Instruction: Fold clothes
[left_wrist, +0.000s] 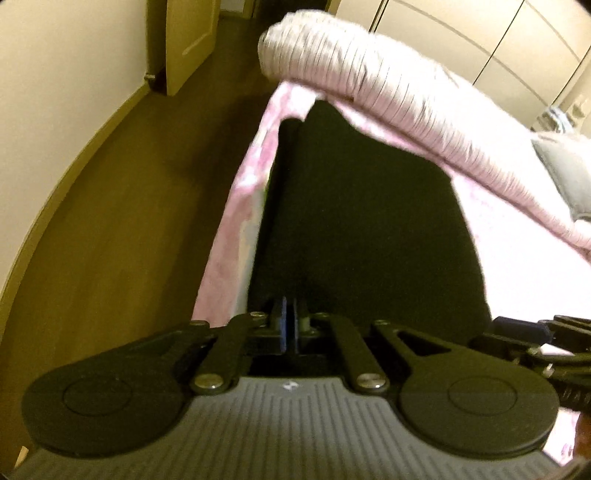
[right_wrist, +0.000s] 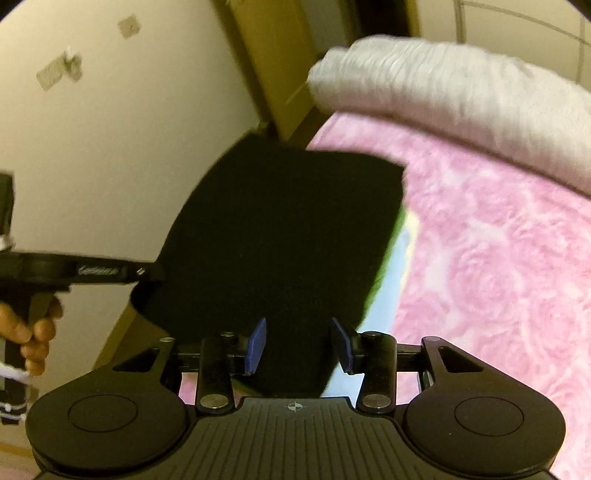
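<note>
A black garment hangs just above a pink bed, partly out over its edge. My left gripper is shut, its blue pads pressed together at the garment's near edge. The right wrist view shows that gripper from the side, clamped on the garment's left corner, with a hand on its grip. My right gripper has a thick fold of the black cloth filling the gap between its blue pads, which touch it on both sides. Part of the right gripper shows at the left wrist view's right edge.
The pink flowered bedcover stretches to the right. A rolled pale quilt lies across the far end of the bed. Left of the bed are a brown wooden floor, a cream wall and an open door. Pale wardrobe doors stand behind.
</note>
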